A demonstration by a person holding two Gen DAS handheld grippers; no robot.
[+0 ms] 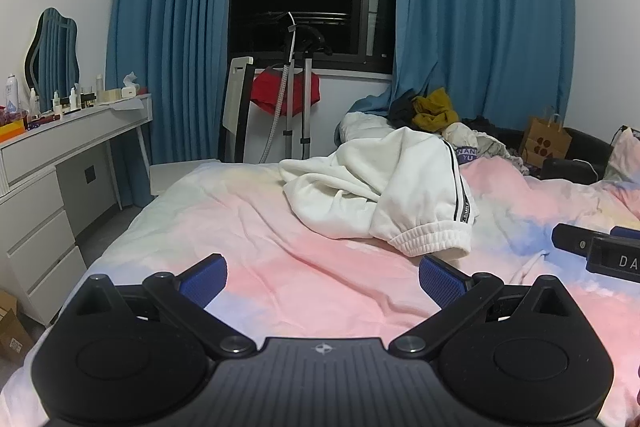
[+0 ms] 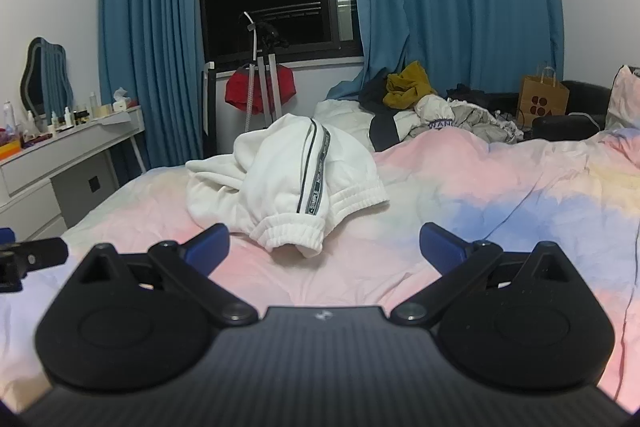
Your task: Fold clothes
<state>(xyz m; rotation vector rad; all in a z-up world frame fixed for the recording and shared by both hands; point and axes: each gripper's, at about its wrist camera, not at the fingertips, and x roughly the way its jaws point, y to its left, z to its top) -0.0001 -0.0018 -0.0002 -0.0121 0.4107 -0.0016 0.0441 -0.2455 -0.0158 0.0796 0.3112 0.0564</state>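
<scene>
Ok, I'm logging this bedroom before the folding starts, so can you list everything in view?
white sweatpants: one, white with a dark side stripe, crumpled on the bed
bedcover: one, pastel pink, blue and yellow, over the bed
clothes pile: one heap, mustard, dark and grey, far end of bed
curtains: two, blue, either side of the dark window
red garment: one, red, on the stand below the window
dressing table: one, white, left wall, with bottles
mirror: one, wavy frame, on that table
paper bag: one, brown, far right
left tongs: open, empty
right tongs: open, empty
</scene>
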